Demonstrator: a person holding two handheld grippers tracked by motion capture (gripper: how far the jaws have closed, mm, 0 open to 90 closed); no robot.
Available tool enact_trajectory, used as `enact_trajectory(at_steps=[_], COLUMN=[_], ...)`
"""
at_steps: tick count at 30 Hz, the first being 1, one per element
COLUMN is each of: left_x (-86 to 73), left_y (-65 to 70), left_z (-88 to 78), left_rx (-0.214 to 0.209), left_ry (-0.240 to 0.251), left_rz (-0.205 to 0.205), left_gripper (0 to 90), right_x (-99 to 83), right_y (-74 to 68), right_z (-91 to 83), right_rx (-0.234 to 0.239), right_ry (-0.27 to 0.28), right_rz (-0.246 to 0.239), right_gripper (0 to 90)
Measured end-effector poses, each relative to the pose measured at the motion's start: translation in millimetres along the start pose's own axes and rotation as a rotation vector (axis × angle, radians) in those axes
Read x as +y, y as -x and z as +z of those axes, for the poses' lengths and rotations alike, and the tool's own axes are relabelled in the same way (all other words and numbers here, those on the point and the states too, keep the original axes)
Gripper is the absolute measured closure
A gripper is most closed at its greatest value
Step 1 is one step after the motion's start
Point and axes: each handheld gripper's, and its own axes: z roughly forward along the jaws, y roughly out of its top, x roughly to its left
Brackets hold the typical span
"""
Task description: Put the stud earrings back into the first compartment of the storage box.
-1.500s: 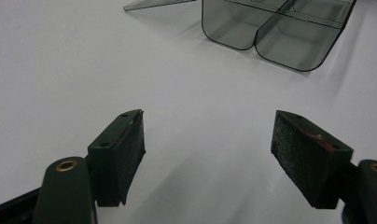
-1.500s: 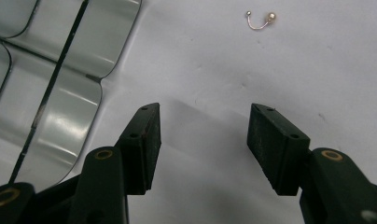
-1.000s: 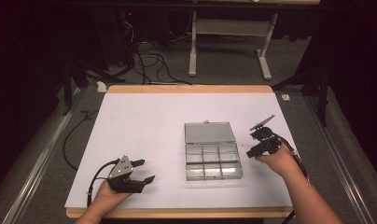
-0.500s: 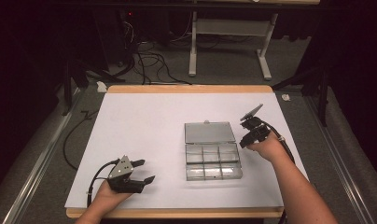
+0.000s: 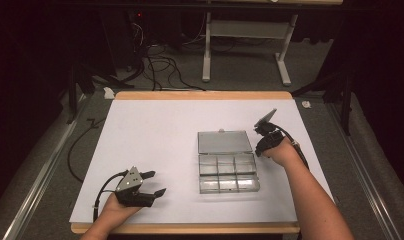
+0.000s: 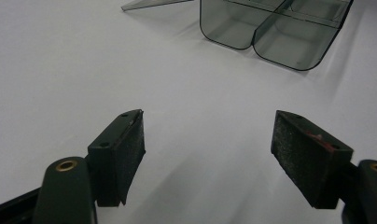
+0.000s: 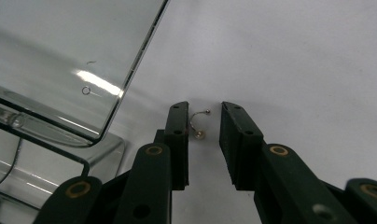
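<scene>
The right gripper (image 7: 203, 135) has come in from the table's right edge to the open clear box (image 5: 227, 162), its jaws just narrowing around a small curved metal earring (image 7: 198, 123) lying on the white sheet (image 5: 155, 140) beside the lid; the pads are not yet pressing it. The left gripper (image 6: 207, 158) rests wide open, holding nothing. The pickup looks imminent.

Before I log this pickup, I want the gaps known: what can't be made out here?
- Small curved metal piece: too small in the high view; right gripper pads not visibly touching it.
- Compartment box: contents unreadable through glare, high view.
- Box lid: cut off at the top edge, left gripper view.
</scene>
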Motion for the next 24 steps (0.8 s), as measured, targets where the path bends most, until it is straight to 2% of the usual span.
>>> enact_trajectory(at_steps=[2,5,11,14,17,24], left_x=[0.0,0.0,0.0,0.0,0.0,0.1], left_y=[-0.1,-0.1,0.1,0.1,0.1,0.0], left_z=[0.0,0.1,0.0,0.0,0.0,0.1], left_rx=[-0.001,-0.001,0.0,0.0,0.0,0.0], left_ry=[-0.001,0.001,0.0,-0.001,-0.001,-0.002], left_rz=[0.0,-0.001,0.002,0.001,0.001,0.002], left_gripper=[26.3,26.4,26.4,26.4,26.4,26.4], right_x=[0.4,1.5,1.3,0.5,-0.4,-9.4], right_y=[0.2,-3.2,-6.3,-8.7,-7.7,-1.8], right_z=[0.3,1.0,1.2,0.9,0.0,-13.4], right_rx=[-0.002,-0.039,-0.061,-0.066,-0.062,-0.043], right_ry=[0.004,-0.005,-0.007,-0.006,-0.003,0.014], right_rz=[-0.006,-0.022,-0.05,-0.049,-0.06,-0.043], right_gripper=[73.8,77.4,85.2,86.6,86.6,86.6])
